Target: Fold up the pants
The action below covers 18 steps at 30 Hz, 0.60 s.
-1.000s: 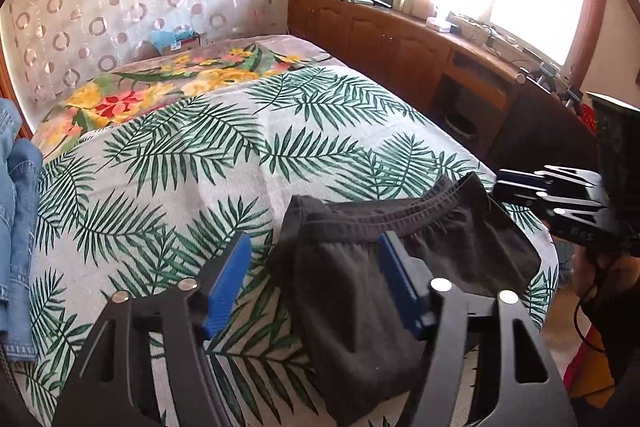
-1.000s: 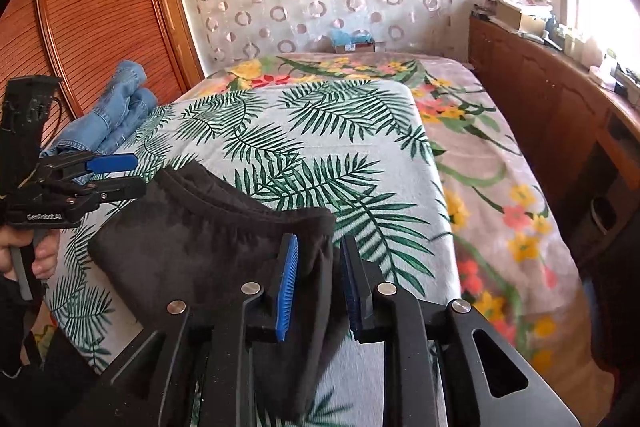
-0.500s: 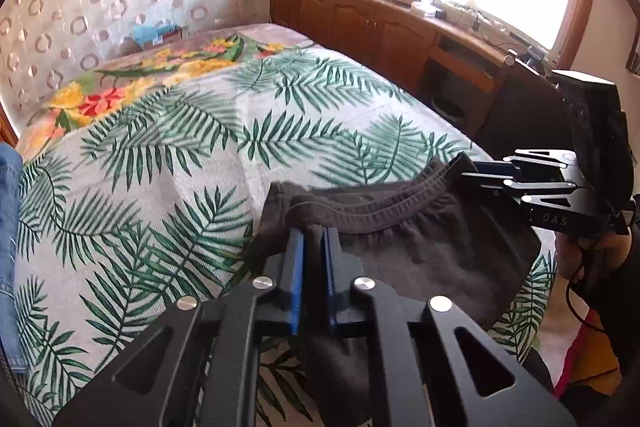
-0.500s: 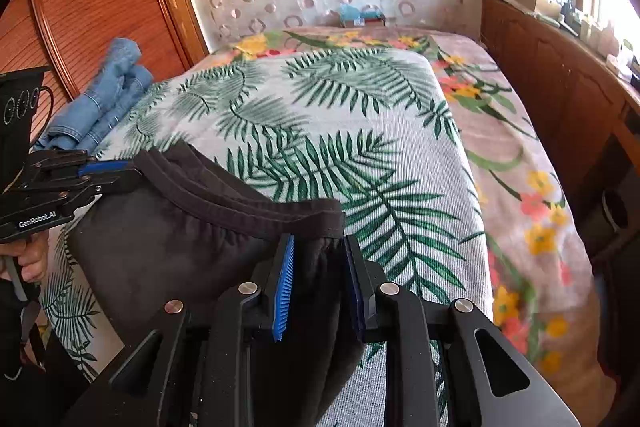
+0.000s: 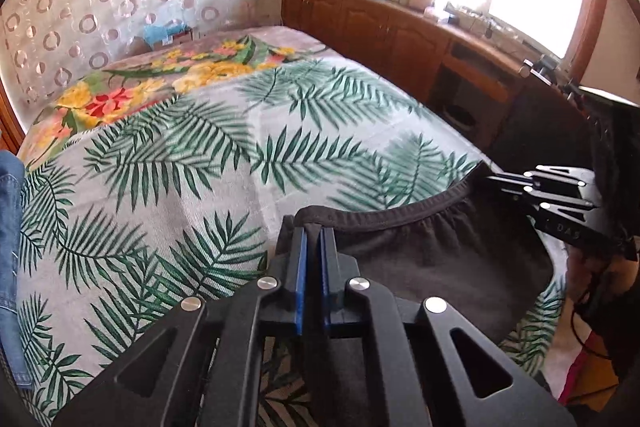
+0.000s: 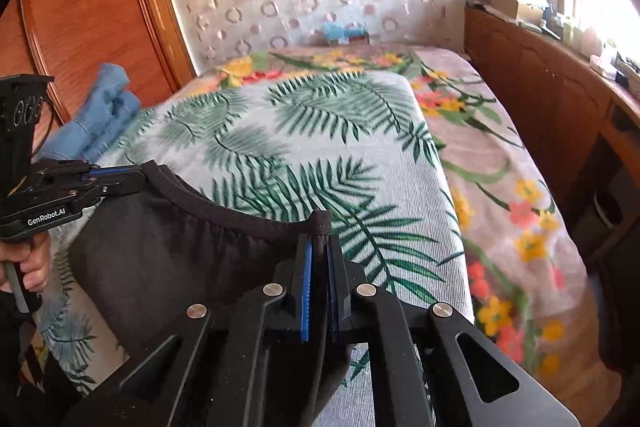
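Observation:
Dark pants (image 5: pixel 432 267) hang over the near end of the bed, their elastic waistband (image 5: pixel 384 215) stretched between both grippers. In the left wrist view my left gripper (image 5: pixel 312 231) is shut on the waistband's left corner. The right gripper (image 5: pixel 492 181) pinches the other corner at the right. In the right wrist view my right gripper (image 6: pixel 320 243) has its jaws closing, with the waistband's end (image 6: pixel 321 223) pressed between the blue pads. The left gripper (image 6: pixel 136 177) holds the far corner of the pants (image 6: pixel 172 247) there.
The bed carries a palm-leaf blanket (image 5: pixel 200 155) over a flowered sheet (image 6: pixel 500 155). Folded blue jeans (image 6: pixel 96 115) lie at its left side. A wooden wardrobe (image 6: pixel 80 7) stands left and a cluttered wooden cabinet (image 5: pixel 380 23) runs along the right. A hand (image 6: pixel 28 263) grips the left handle.
The left jaws went from wide open to shut on the waistband's left corner. The right jaws narrowed onto the other corner. The waistband now runs taut between them.

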Motion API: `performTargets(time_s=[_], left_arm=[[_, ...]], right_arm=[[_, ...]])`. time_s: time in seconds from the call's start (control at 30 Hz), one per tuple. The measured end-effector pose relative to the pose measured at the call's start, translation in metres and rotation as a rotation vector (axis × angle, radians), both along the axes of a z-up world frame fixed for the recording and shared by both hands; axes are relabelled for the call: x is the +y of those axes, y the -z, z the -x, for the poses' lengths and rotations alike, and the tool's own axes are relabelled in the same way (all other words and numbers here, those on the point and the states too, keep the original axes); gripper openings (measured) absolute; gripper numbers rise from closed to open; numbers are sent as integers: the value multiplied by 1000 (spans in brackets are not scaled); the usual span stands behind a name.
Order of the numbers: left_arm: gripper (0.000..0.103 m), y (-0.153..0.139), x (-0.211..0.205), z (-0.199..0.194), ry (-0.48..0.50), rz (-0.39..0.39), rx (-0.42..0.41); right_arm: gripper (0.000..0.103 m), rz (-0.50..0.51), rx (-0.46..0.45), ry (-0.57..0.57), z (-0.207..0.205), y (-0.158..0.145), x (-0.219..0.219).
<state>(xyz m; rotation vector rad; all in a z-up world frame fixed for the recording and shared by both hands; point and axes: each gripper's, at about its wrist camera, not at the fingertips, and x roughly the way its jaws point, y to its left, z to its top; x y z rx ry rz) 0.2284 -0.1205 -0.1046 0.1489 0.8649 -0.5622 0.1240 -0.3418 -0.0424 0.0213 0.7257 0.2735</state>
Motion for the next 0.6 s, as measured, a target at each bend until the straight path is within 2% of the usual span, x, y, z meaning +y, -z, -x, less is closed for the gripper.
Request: performTargets(time_s=[0.1, 0.2, 0.3, 0.37, 0.43, 0.5, 0.6], left_arm=[[7, 1, 3, 4, -10, 8, 5], [8, -5, 3, 12, -13, -2, -21], [16, -12, 6, 22, -7, -15, -47], [35, -15, 8, 25, -11, -6, -50], [46, -18, 11, 31, -8, 10, -54], [49, -19, 11, 36, 0, 12, -54], [73, -15, 8, 42, 14, 1, -51]], right_arm=[[7, 8, 24, 2, -9, -3, 5], [10, -24, 7, 10, -5, -9, 3], [11, -20, -33, 32, 9, -18, 0], [13, -19, -61, 26, 23, -21, -2], [16, -16, -76, 27, 35, -22, -2], [21, -18, -84, 25, 46, -23, -3], [31, -19, -66, 11, 54, -18, -3]])
